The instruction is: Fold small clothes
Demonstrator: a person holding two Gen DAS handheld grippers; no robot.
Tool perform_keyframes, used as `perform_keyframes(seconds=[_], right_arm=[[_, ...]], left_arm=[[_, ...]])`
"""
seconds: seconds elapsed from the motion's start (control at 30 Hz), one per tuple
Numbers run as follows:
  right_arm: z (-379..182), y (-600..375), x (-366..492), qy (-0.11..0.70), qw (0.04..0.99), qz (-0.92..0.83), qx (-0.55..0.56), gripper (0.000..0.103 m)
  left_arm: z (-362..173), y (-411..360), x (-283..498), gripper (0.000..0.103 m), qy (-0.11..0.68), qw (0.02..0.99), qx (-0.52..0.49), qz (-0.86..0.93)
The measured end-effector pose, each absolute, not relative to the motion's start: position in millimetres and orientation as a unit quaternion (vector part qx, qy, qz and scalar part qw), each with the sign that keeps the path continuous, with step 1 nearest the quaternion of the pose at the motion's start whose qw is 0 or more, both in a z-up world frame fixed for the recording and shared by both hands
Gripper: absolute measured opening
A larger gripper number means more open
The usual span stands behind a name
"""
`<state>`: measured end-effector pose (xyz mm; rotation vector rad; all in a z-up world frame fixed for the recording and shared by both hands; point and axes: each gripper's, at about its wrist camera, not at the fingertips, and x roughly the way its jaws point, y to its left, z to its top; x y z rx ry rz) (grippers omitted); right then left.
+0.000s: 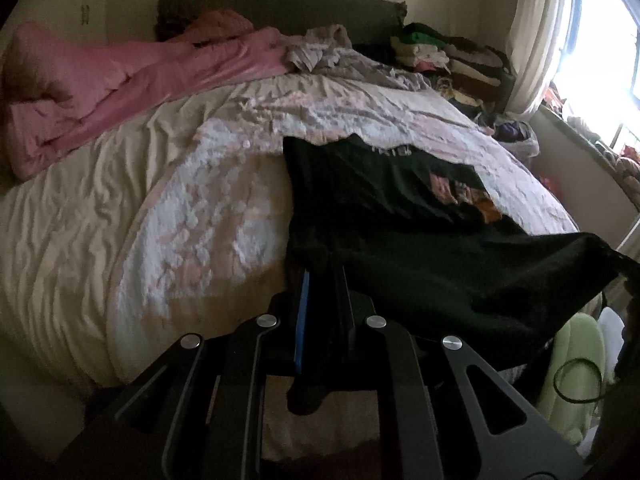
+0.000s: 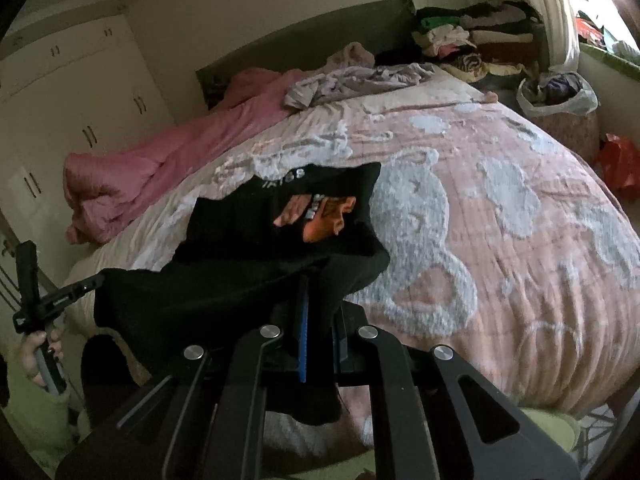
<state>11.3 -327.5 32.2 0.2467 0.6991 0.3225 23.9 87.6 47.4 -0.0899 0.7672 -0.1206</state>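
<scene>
Both the left tool (image 1: pixel 320 280) and right tool (image 2: pixel 318 292) gripped the black shirt (image 2: pixel 280 216) hem at the bed (image 2: pixel 500 200) edge; its print was unreadable

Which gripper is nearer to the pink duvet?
Left. The left gripper holds the black shirt's edge on the pink duvet's side of the bed; the right gripper holds the opposite edge, farther away.

The shirt (image 2: pixel 280 216) lies on the bed (image 2: pixel 500 208) ahead of both tools, its near edge held between the left tool (image 1: pixel 320 276) and the right tool (image 2: pixel 316 280); a clothes pile (image 2: pixel 472 40) sits beyond, to the right.
</scene>
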Motion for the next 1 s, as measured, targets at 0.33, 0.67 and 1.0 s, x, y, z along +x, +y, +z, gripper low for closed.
perform_keyframes(seconds=[0.33, 0.67, 1.0], right_arm=[[39.5, -328.5, 47.7, 0.328, 0.925, 0.148, 0.121, 0.007], [40.9, -330.6, 103.3, 0.320, 0.930, 0.134, 0.123, 0.007], [27.5, -328.6, 168.3, 0.335, 0.925, 0.120, 0.133, 0.007]], left_arm=[[56.3, 85.6, 58.8, 0.005, 0.357, 0.932, -0.033, -0.049], [52.1, 88.7, 112.3, 0.005, 0.351, 0.935, -0.034, -0.031], [37.3, 93.9, 167.1, 0.005, 0.359, 0.932, -0.043, -0.016]])
